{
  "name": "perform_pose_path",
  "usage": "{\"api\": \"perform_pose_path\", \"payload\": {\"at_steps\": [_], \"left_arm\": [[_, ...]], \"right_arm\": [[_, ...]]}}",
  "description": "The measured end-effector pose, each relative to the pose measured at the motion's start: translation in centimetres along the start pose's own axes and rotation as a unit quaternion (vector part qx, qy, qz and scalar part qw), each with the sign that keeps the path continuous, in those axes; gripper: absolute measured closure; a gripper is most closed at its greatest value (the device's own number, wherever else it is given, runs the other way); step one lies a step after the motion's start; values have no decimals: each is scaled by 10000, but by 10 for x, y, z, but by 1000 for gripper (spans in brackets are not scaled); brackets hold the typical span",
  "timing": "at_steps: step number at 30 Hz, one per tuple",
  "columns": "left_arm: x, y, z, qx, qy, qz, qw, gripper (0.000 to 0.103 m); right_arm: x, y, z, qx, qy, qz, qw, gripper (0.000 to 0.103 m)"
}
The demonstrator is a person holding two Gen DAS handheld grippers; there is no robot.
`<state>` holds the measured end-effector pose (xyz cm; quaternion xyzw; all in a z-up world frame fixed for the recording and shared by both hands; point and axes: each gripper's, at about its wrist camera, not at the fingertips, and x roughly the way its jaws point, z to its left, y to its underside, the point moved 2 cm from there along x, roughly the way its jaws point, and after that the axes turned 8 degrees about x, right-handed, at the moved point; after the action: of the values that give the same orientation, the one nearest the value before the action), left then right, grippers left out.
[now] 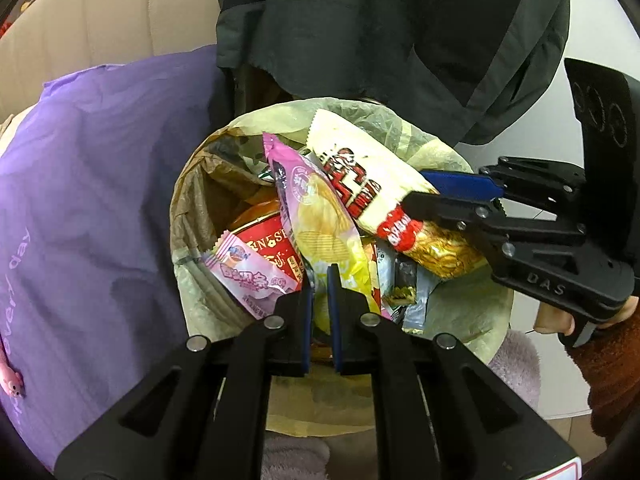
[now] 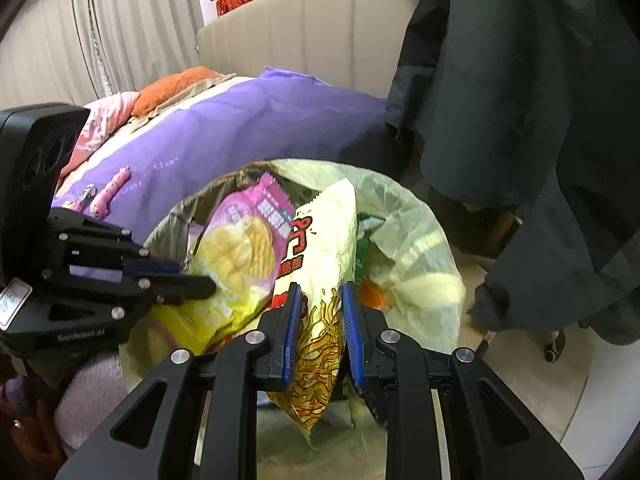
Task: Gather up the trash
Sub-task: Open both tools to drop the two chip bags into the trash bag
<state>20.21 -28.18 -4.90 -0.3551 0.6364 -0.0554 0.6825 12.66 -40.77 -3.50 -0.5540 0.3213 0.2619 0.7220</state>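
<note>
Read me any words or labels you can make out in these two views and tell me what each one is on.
"DAS": moulded on the right gripper.
"NESE": partial, on the red cup lid in the bin.
"every day": on the purple bedding.
"GenRobot.AI": on the left gripper, blurred, so uncertain.
Chip bag and noodle packet print: Chinese, unreadable here.

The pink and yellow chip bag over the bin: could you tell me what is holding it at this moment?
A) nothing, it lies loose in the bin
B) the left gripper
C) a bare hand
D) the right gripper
B: the left gripper has its jaws shut on the lower end of the pink and yellow chip bag above the lined bin, while the right gripper clamps the noodle snack bag instead.
</note>
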Motion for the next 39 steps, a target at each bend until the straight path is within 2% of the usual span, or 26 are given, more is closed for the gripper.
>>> {"api": "perform_pose_path", "payload": {"at_steps": [14,22,24,30,35,39], "left_arm": [[-6,4,1,-29,-64,-78,9999,96],[-16,7,4,-251,125,-149,9995,91],[-21,9,7,-352,205,-219,9989,84],[-43,13,12,-461,289,-470,9974,60],[-70,21,22,-704,188,-759,9945,54],[-98,39,43,-1087,-76,-1071,9883,49]], "right_arm": [[-3,7,6,-58,177,-114,9998,82],[-14,8,14,-125,350,-336,9987,81],[-18,8,15,-85,382,-412,9984,79],[-32,8,19,-48,405,-547,9977,65],[-48,6,28,-53,462,-749,9961,62],[-64,1,46,-107,406,-935,9947,61]]}}
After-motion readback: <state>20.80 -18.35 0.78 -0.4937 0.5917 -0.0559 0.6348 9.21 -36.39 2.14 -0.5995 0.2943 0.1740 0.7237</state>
